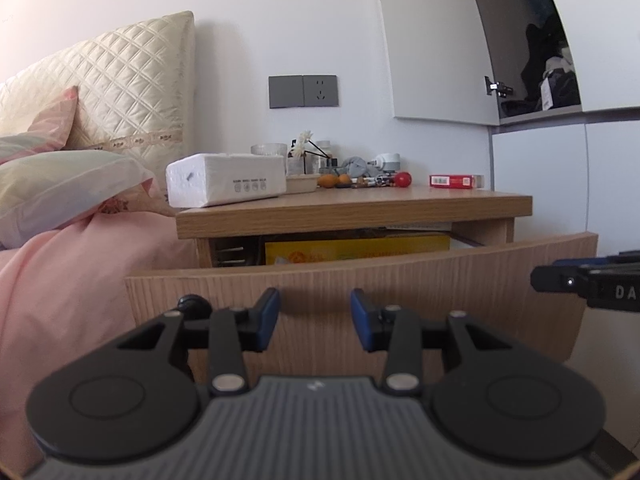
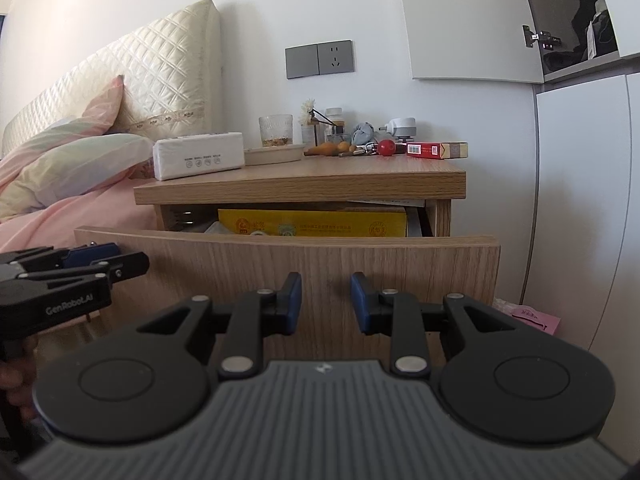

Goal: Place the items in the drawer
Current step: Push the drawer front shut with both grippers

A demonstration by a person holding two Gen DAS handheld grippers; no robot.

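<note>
The wooden drawer [image 1: 400, 284] [image 2: 280, 256] of the bedside table [image 1: 360, 208] [image 2: 304, 184] is pulled out, and a yellow box [image 1: 356, 250] [image 2: 312, 222] lies inside. On the tabletop are a white tissue pack [image 1: 226, 180] [image 2: 199, 160], a red box [image 1: 456, 181] [image 2: 436, 149], a red ball [image 1: 402, 179] [image 2: 386, 148], orange fruits [image 1: 336, 180] [image 2: 332, 148] and small clutter. My left gripper [image 1: 315, 316] is open and empty in front of the drawer face. My right gripper [image 2: 326, 304] is open and empty too, level with the drawer front.
A bed with pink sheet [image 1: 60, 280] and pillows [image 1: 60, 184] lies to the left. A glass [image 2: 275, 130] on a tray [image 2: 274, 155] stands at the back. A white cabinet [image 2: 580, 200] stands to the right, and a pink packet [image 2: 532, 316] lies on the floor.
</note>
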